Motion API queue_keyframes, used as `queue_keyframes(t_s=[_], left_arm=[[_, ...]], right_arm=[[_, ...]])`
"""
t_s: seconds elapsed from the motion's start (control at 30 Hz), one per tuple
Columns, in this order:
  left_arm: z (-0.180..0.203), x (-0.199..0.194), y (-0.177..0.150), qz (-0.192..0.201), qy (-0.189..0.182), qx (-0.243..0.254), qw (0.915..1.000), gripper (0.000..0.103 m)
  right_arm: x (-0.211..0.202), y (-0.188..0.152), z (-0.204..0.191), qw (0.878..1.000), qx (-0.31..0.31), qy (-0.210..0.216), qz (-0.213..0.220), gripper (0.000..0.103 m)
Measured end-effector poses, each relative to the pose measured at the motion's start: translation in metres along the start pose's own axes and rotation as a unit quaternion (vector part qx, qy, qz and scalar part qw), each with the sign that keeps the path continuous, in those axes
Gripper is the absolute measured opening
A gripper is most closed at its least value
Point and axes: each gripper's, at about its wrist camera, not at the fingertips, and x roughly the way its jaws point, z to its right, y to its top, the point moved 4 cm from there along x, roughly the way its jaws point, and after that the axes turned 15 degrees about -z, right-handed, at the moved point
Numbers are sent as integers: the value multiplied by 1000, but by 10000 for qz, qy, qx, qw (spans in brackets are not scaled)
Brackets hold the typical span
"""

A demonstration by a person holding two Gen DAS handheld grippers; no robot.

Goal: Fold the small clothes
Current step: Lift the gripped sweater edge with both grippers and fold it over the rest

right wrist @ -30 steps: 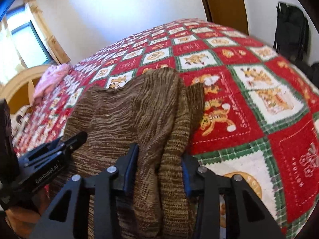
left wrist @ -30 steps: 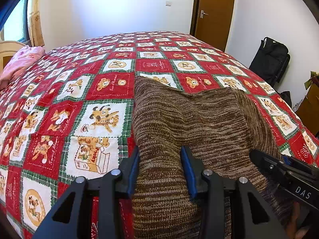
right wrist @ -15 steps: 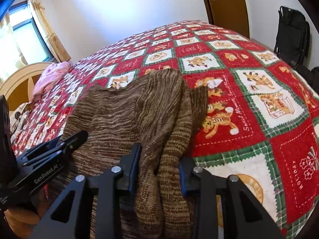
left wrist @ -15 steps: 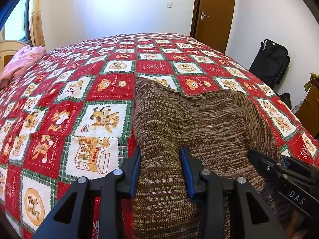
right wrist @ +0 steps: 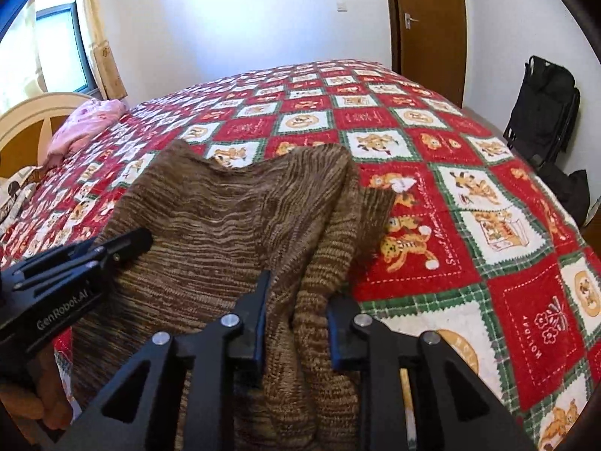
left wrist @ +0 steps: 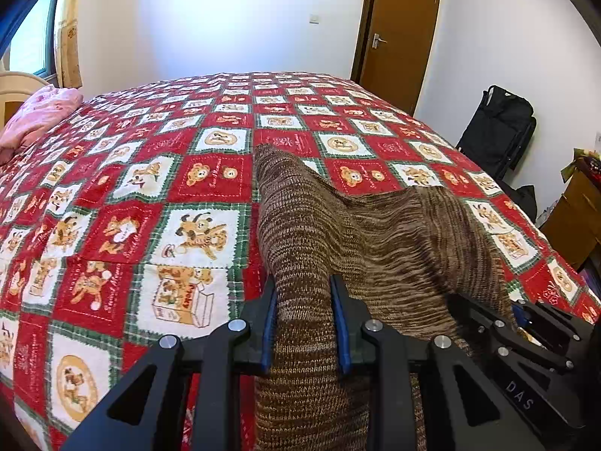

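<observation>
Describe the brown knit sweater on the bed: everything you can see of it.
The brown knit sweater is a melange of tan and dark brown yarn, ribbed, lying rumpled on the red patchwork bedspread. Its near edge is bunched between the left gripper and the right gripper, whose jaws have just been closing on it.

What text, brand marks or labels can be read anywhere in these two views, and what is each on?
"DAS": side of the right gripper, seen in the left wrist view.
"GenRobot.AI": side of the left gripper, seen in the right wrist view.
"HOLIDAY": red square of the bedspread, beside a stitched flower.
Cursive stitching on other bedspread squares and the printed box picture: too blurred to read reliably.
</observation>
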Motion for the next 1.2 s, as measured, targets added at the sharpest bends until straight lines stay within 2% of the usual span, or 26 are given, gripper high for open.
queue_keyframes(t_s=[0.17,0.3,0.47,0.53,0.57,0.6,0.73,0.83,0.87,0.97,1.03,1.1,1.13,1.17,1.2], left_arm=[[-10,-16,-6,0,-40,-84,10000,26],[-22,-29,-15,-64,-7,-163,9998,26],[-35,-52,-29,43,251,-76,9996,26],[-41,-63,-33,79,248,-98,9996,24],[-45,-72,-36,127,242,-110,9996,19],[-47,-79,-37,184,267,-88,9994,8],[-48,-105,-45,377,486,235,9978,7],[-53,-104,-52,340,808,284,9957,7],[-61,-101,-57,283,777,173,9964,7],[-87,-91,-69,130,232,-278,9993,7],[-107,-69,-74,-247,-457,-679,9963,11],[-111,-54,-76,-543,-850,-855,9912,25],[-111,-52,-75,-498,-1014,-853,9899,28],[-108,-51,-73,-400,-1156,-774,9895,37],[-103,-52,-71,-320,-1272,-649,9892,56]], right_arm=[[-9,-2,-8,9985,249,470,-87,26],[-15,-8,-24,9971,314,674,-164,26],[-26,-18,-47,9910,449,1211,-364,26],[-31,-25,-56,9874,520,1427,-435,25],[-33,-27,-58,9867,537,1469,-448,25],[-37,-31,-63,9861,543,1505,-454,25],[-52,-45,-74,9834,608,1655,-417,25],[-60,-50,-78,9874,602,1439,-283,25],[-60,-51,-79,9886,591,1358,-264,25],[-54,-56,-73,9908,637,1163,-264,24],[-48,-59,-67,9902,730,1148,-313,25],[-44,-60,-63,9886,835,1205,-354,25],[-43,-60,-62,9882,853,1223,-362,25],[-42,-59,-62,9884,834,1214,-366,25],[-43,-58,-62,9886,812,1211,-366,25]])
